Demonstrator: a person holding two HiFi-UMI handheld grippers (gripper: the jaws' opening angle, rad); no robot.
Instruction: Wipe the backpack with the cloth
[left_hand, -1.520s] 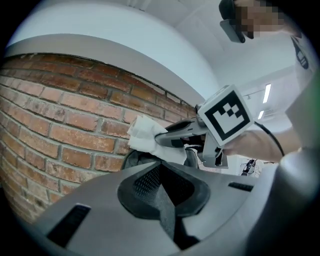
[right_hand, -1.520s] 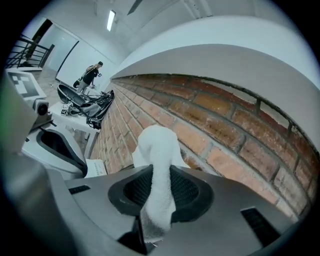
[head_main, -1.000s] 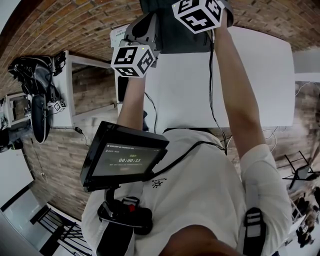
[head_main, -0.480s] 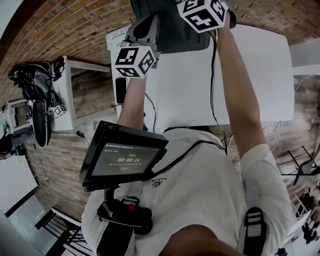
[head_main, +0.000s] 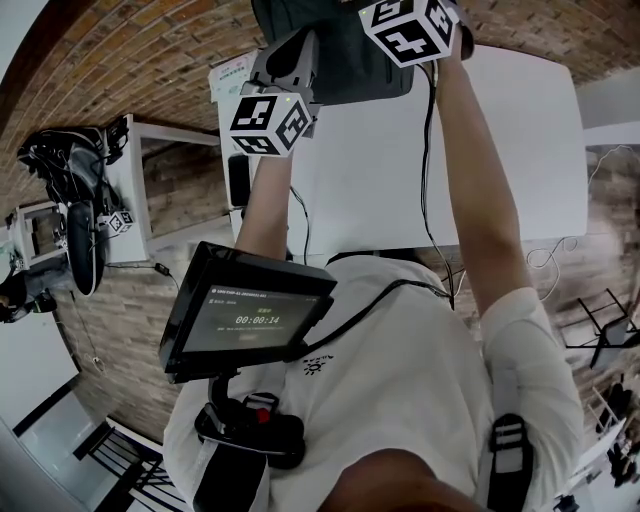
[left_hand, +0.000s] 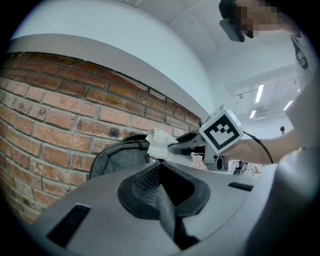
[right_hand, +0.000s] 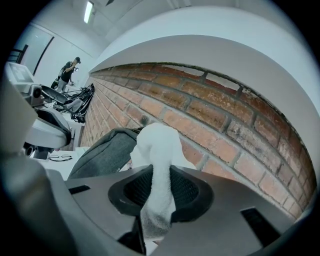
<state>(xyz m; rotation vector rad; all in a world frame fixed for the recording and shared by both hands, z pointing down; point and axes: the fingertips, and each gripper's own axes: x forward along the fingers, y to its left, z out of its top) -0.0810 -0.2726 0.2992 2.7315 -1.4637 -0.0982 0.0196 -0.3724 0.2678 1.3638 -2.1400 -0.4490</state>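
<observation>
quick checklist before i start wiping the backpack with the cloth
1. Cloth gripped in right gripper: ok, jaws shut on it.
2. Backpack ahead of the cloth: ok, it sits by the brick wall.
3. Cloth touching backpack: cannot tell.
4. Left gripper free: ok, jaws together, nothing between them.
5. Backpack steadied: not ok, left gripper is off it.

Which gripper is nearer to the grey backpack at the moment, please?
Right. The right gripper holds the white cloth at the backpack top; the left gripper points at it from its left side, seemingly apart.
</observation>
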